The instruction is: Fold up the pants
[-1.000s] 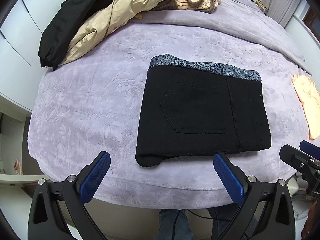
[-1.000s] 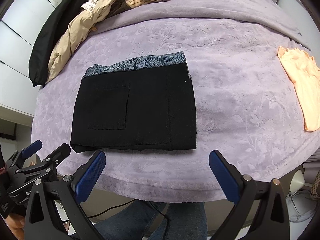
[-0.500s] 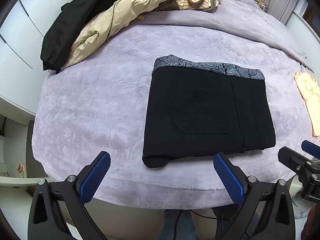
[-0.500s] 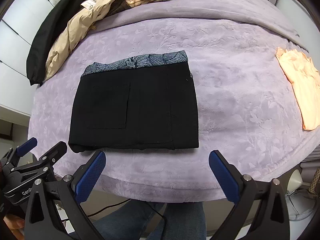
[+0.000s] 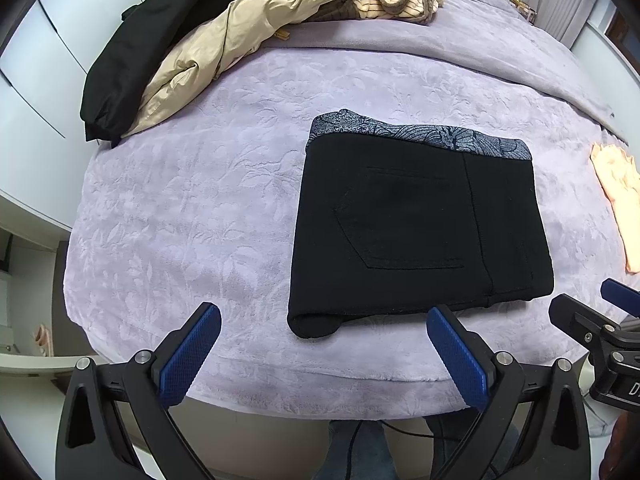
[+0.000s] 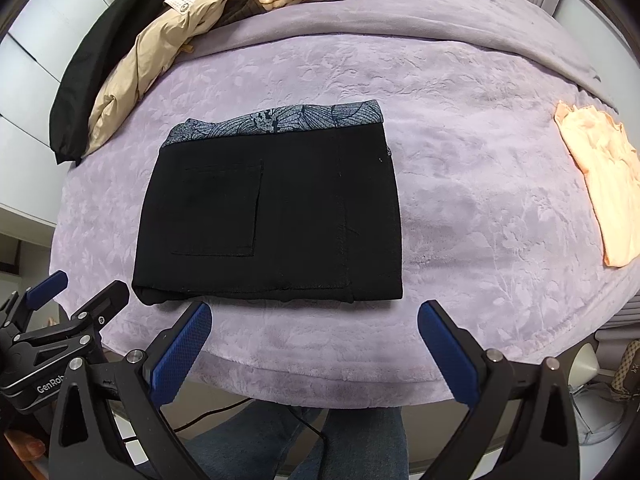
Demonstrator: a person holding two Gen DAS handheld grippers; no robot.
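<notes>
Black pants point(image 5: 416, 232) point(image 6: 272, 216) lie folded into a neat rectangle on the lilac bedspread point(image 5: 192, 208) point(image 6: 480, 220), back pocket up, with a grey patterned lining strip point(image 5: 416, 136) along the far edge. My left gripper point(image 5: 324, 344) hangs open over the bed's near edge, just short of the pants' near-left corner, holding nothing. My right gripper point(image 6: 316, 336) is open too, in front of the pants' near edge, with nothing between its blue pads. Each gripper shows at the side of the other's view: the right one point(image 5: 600, 328) and the left one point(image 6: 52, 312).
A heap of clothes with a beige jacket point(image 5: 224, 48) point(image 6: 152, 60) and a black coat point(image 5: 136, 48) lies at the far left. A folded peach garment point(image 5: 616, 200) point(image 6: 600, 176) rests at the right edge. A person's jeans-clad legs point(image 6: 288, 440) stand below the bed.
Both grippers have drifted slightly, so the pants sit a little further right in the left view. The pants themselves have not moved, and both grippers stay open.
</notes>
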